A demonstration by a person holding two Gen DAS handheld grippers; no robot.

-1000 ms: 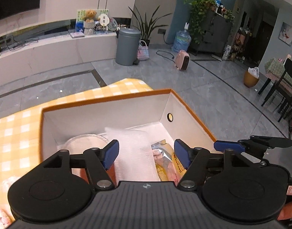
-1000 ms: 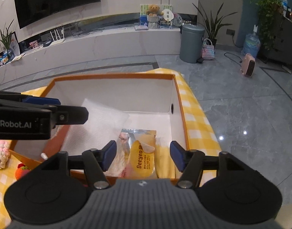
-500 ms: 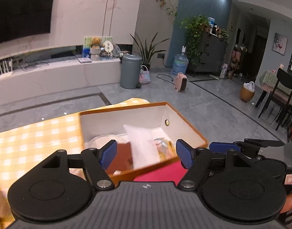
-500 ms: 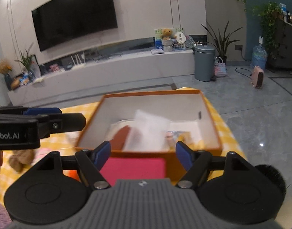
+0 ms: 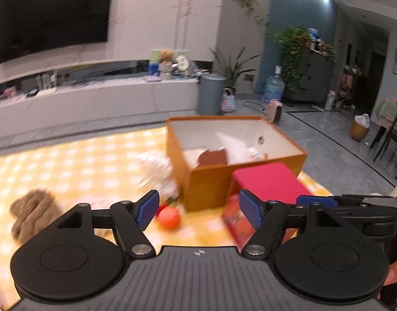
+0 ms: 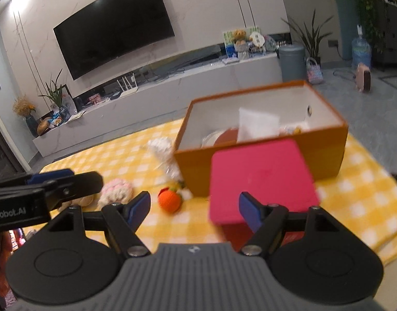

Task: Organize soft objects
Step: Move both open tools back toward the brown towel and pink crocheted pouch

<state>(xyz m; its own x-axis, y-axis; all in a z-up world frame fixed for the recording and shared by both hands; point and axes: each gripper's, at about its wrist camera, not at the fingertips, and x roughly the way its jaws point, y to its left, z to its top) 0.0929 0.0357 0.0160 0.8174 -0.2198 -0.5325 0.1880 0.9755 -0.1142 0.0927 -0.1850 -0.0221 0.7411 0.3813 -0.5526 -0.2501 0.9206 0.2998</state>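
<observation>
The left hand-held gripper [image 5: 198, 208] has its two blue fingers spread wide, and nothing is between them. The right hand-held gripper [image 6: 194, 207] is spread wide too. Its jaws have just been opening, and they hold nothing.

An orange box [image 6: 260, 162] sits on the surface [image 6: 120, 160], which wears a yellow and white checked cloth. The box is white inside. In it lie a white sheet [image 6: 258, 124], a brown thing and some small packets, too blurry to name. A pink box [image 6: 260, 178] sits just in front of the orange box, close to the right gripper's fingers.

The soft things lie on the cloth to the left of the orange box. A little orange knitted fruit [image 6: 169, 199] sits near the box's front corner. A white fluffy thing [image 6: 163, 153] lies against the box's left side. A pink fluffy toy [image 6: 116, 190] lies further left, and a brown furry toy [image 5: 33, 213] lies well apart at the left edge.

Behind the surface are a grey floor, a long white bench and a big black television [image 6: 115, 40].
</observation>
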